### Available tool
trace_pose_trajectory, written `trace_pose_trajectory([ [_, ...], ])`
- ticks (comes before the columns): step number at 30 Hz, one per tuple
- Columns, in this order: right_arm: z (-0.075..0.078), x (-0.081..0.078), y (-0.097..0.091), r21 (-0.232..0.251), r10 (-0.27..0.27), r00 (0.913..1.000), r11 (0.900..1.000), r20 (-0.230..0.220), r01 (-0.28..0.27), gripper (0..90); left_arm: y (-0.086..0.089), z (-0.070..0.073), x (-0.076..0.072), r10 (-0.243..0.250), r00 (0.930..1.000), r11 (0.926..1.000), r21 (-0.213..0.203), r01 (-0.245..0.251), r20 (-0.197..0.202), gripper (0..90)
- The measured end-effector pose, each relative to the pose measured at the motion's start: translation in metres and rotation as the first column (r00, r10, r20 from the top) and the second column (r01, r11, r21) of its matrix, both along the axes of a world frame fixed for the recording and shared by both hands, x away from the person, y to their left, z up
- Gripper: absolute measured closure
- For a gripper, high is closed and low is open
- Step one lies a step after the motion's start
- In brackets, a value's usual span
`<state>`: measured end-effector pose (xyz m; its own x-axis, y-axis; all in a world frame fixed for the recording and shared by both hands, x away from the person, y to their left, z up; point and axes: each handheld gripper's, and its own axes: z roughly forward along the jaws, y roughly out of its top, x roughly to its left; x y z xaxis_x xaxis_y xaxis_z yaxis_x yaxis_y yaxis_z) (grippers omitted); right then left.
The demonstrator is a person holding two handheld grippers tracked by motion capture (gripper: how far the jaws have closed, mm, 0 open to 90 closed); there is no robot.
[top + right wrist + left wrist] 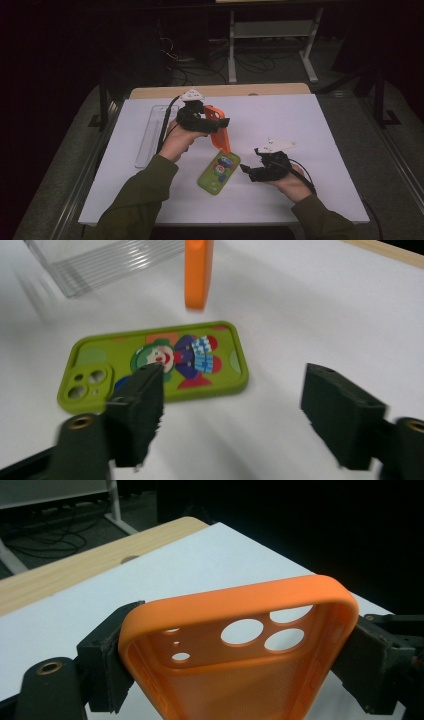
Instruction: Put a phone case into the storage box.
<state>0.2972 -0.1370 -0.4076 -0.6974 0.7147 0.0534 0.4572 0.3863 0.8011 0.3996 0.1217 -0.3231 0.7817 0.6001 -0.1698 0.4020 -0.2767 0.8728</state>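
The left gripper (220,123) is clenched on an orange phone case (216,128), its jaws pressing the two long sides near the camera-hole end; in the left gripper view the case (240,645) spans the whole gap between the black pads, hollow side toward the camera, with its round cut-outs showing the white bench (210,560) behind. In the high view the orange case hangs tilted, upper end in the jaws and lower end down close to the bench, just above the top of a green phone case (219,172) — whether the two touch cannot be told. The green case lies flat on the white bench (300,125), its printed clown picture facing up, between the two hands. The right gripper (245,170) sits just beside the green case with its jaws released — in the right gripper view they stand wide apart with nothing between them, the green case (160,362) lying just beyond them. A clear plastic tray (150,135) rests near the bench's left edge.
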Motion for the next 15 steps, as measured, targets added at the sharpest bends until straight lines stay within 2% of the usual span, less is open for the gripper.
trace_pose_trajectory([
  [3,-0.007,-0.004,-0.008,-0.024,0.002,0.9999,0.9997,0.014,-0.001,13.0,0.004,0.004,0.002,0.009,0.9999,0.9999,0.011,-0.009,0.009,15.0],
  [6,-0.013,-0.008,-0.014,-0.03,-0.014,0.9997,0.9994,0.021,0.014,12.5,0.01,0.009,0.005,0.019,0.9997,0.9996,0.02,-0.019,0.018,15.0],
  [9,-0.018,-0.01,-0.022,-0.025,-0.024,0.9997,0.9994,-0.005,0.023,11.4,0.017,0.012,0.009,0.031,0.9993,0.9993,0.021,-0.031,0.022,15.0],
  [15,-0.026,-0.014,-0.033,-0.03,-0.018,0.9998,0.9994,-0.009,0.017,1.6,0.036,0.021,0.018,0.074,0.9967,0.997,0.021,-0.074,0.035,15.0],
])
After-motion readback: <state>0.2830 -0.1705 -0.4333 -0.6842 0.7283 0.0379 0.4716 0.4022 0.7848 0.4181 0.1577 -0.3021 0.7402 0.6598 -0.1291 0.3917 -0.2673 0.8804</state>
